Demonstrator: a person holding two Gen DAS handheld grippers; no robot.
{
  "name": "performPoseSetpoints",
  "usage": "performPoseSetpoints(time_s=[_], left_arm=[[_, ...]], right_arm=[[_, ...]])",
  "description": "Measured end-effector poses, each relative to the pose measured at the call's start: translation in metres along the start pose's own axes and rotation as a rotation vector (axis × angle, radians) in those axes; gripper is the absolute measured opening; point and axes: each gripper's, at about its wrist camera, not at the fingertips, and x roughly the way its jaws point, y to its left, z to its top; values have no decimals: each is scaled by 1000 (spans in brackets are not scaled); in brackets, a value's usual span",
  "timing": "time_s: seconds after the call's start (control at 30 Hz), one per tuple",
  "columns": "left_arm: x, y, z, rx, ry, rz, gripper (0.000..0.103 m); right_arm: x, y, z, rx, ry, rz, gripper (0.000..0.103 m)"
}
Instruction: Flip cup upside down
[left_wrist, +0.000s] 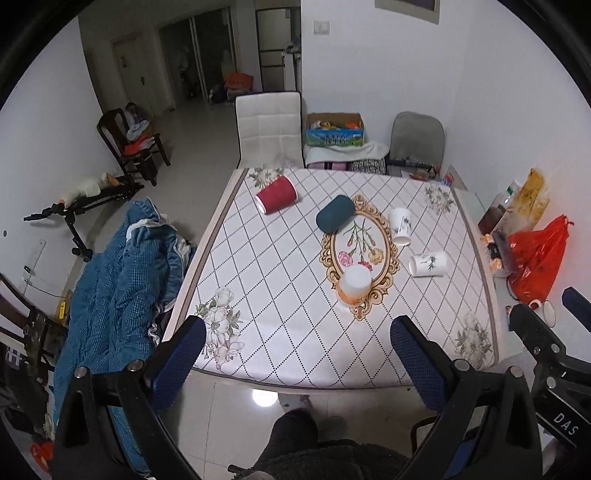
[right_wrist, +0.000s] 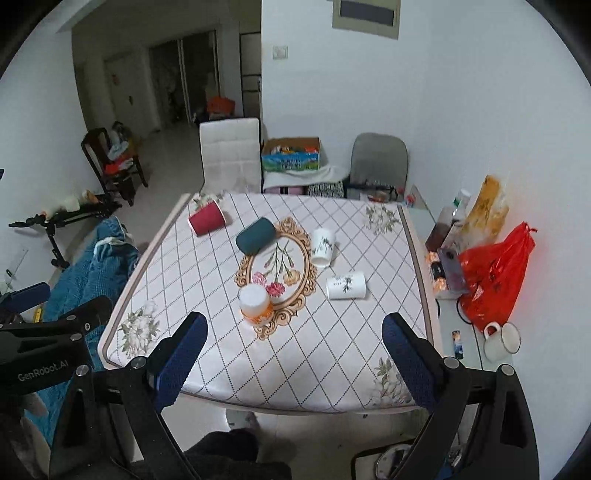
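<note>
Both tongs, left tongs (left_wrist: 297, 350) and right tongs (right_wrist: 293, 341), are spread wide, holding nothing, hovering short of the surface (left_wrist: 288, 266) at bottom of frame. Looks like approach step, no grasp yet. Five cups on the surface: white-orange cup (left_wrist: 354, 286) nearest, mid-frame, already base-up; red cup (left_wrist: 276, 194) on its side upper left; teal cup (left_wrist: 335, 213) on its side at centre; two white printed cups (left_wrist: 427, 264) right of centre, on their sides. Which one's the target – can't tell. Next move prob needs a side pinch, then wrist roll to set rim down. Lower half of the surface is bare, plenty of room; red cup sits near far-left edge, red bag (right_wrist: 493, 273) clutter off the right edge
</note>
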Motion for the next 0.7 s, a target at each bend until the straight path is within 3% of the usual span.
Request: performPoseSetpoints(time_s=[0.3,0.7], left_arm=[[-30,-1,-4,1,-35,-3,102],[-40,-8,-9,12,-44,-2,102]], right_arm=[[-35,-1,5,12,-35,9,99],[-45,-8,7,28,-41,3,99]])
